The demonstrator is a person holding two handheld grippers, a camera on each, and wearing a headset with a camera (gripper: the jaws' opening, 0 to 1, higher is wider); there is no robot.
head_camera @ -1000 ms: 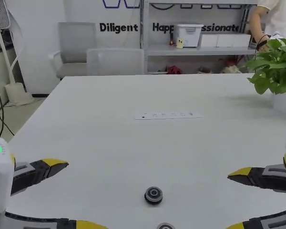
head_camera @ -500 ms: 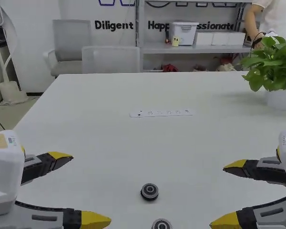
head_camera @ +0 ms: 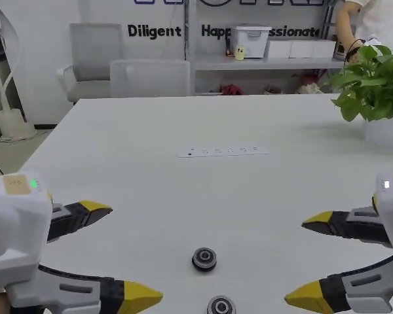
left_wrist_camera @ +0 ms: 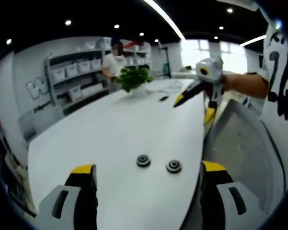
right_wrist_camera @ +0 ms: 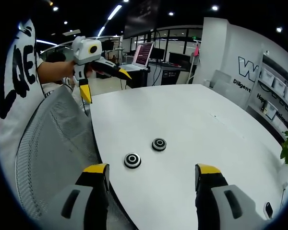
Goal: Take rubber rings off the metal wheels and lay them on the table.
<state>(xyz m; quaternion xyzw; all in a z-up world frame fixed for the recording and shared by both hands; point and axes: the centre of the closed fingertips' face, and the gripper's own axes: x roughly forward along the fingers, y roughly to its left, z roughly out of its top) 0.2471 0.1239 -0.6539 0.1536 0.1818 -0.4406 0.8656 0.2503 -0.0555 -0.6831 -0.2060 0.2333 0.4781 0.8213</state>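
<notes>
Two small metal wheels with dark rubber rings lie flat near the table's front edge. One wheel (head_camera: 204, 259) (left_wrist_camera: 143, 160) (right_wrist_camera: 159, 144) is a little farther in, and the other wheel (head_camera: 221, 306) (left_wrist_camera: 174, 166) (right_wrist_camera: 132, 160) sits close to the edge. My left gripper (head_camera: 130, 254) (left_wrist_camera: 148, 170) (right_wrist_camera: 107, 87) hovers left of them, open and holding nothing. My right gripper (head_camera: 300, 261) (right_wrist_camera: 152, 168) (left_wrist_camera: 193, 111) hovers to their right, also open with nothing in it. Both grippers point inward at the wheels and touch neither.
A white power strip (head_camera: 224, 152) lies flat mid-table. A potted plant (head_camera: 373, 91) stands at the far right. Grey chairs (head_camera: 150, 77) and shelves are behind the table, with a person (head_camera: 373, 23) at the back right. A mesh chair back (right_wrist_camera: 53, 148) is at the table's near edge.
Both grippers have come further into view and closer to the wheels. The head camera has shifted slightly. The wheels have stayed where they were.
</notes>
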